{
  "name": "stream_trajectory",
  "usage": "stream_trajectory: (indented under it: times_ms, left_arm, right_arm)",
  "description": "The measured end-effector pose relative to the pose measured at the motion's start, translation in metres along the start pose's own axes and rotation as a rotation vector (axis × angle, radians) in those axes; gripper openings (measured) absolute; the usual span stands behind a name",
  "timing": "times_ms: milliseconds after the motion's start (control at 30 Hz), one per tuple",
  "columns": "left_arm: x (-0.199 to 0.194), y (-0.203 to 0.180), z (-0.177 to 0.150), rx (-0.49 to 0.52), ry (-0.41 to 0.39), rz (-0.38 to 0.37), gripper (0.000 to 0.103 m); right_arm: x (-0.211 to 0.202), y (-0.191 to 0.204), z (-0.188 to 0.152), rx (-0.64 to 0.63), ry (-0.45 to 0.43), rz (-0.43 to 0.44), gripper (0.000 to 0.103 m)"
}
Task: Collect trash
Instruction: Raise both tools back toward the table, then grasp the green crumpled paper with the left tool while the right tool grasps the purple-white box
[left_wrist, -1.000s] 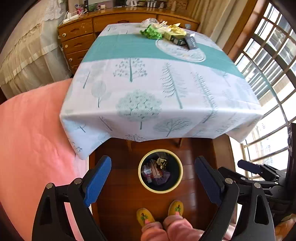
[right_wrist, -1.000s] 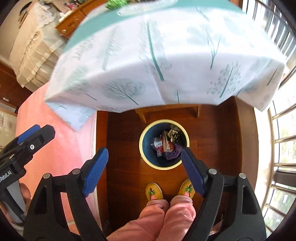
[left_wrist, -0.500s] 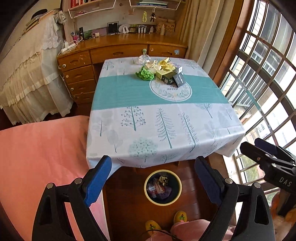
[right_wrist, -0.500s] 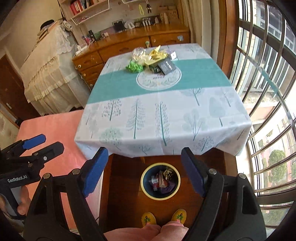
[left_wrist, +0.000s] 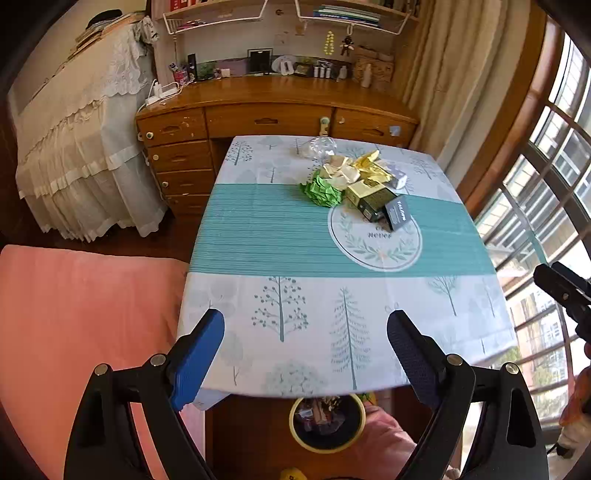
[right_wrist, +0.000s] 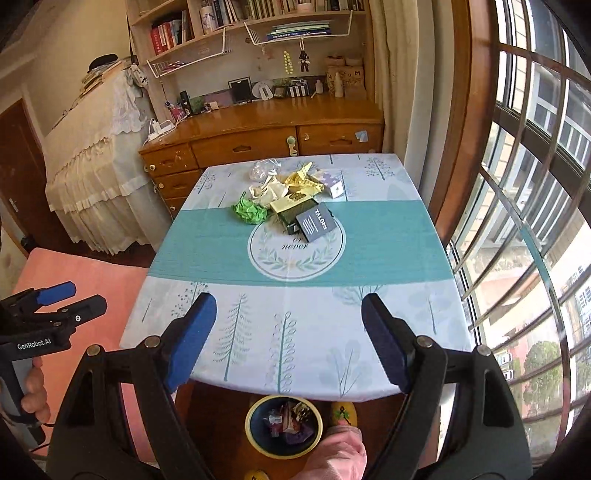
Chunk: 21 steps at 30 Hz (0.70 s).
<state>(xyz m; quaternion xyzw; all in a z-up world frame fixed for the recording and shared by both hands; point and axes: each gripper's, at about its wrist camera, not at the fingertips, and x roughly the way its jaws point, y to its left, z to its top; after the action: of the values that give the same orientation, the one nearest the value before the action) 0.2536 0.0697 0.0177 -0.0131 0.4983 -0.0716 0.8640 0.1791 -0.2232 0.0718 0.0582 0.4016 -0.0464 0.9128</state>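
Both hands are lifting away from the round yellow-rimmed bin (right_wrist: 283, 424) now below them, the left gripper (left_wrist: 306, 358) and right gripper (right_wrist: 287, 339) gaping empty, toward the crumpled paper-and-box trash pile (right_wrist: 288, 201) far ahead, probably fetching more.

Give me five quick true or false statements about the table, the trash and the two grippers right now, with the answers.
1. Both grippers hold trash. False: the left gripper and right gripper are open and empty.
2. The trash pile lies on the far half of the table. True.
3. The bin sits on the table. False: it stands on the floor at the near edge.
4. The bin already holds trash. True.
5. The green crumpled paper is at the pile's right end. False: left end.
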Motion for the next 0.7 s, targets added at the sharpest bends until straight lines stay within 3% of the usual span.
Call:
stream_trajectory:
  times_ms: [133, 233, 433, 567, 633, 700]
  left_arm:
    - [0.059, -0.023, 0.048, -0.079, 0.040, 0.086, 0.091]
    - [0.109, -0.040, 0.087, -0.145, 0.099, 0.110, 0.091]
    - [0.209, -0.066, 0.160, -0.212, 0.144, 0.152, 0.091]
    - [0.272, -0.069, 0.190, -0.267, 0.191, 0.176, 0.089]
    - [0.302, -0.064, 0.198, -0.305, 0.222, 0.184, 0.080]
    - [0.331, -0.056, 0.200, -0.358, 0.259, 0.184, 0.078]
  right_arm:
    - [0.067, -0.036, 0.060, -0.044, 0.022, 0.057, 0.078]
    - [0.126, -0.065, 0.102, -0.075, 0.094, 0.093, 0.078]
    - [0.244, -0.117, 0.172, -0.156, 0.183, 0.144, 0.078]
    - [0.328, -0.133, 0.201, -0.190, 0.242, 0.154, 0.077]
    - [0.368, -0.133, 0.210, -0.215, 0.268, 0.152, 0.075]
    - [0.403, -0.131, 0.214, -0.250, 0.288, 0.137, 0.074]
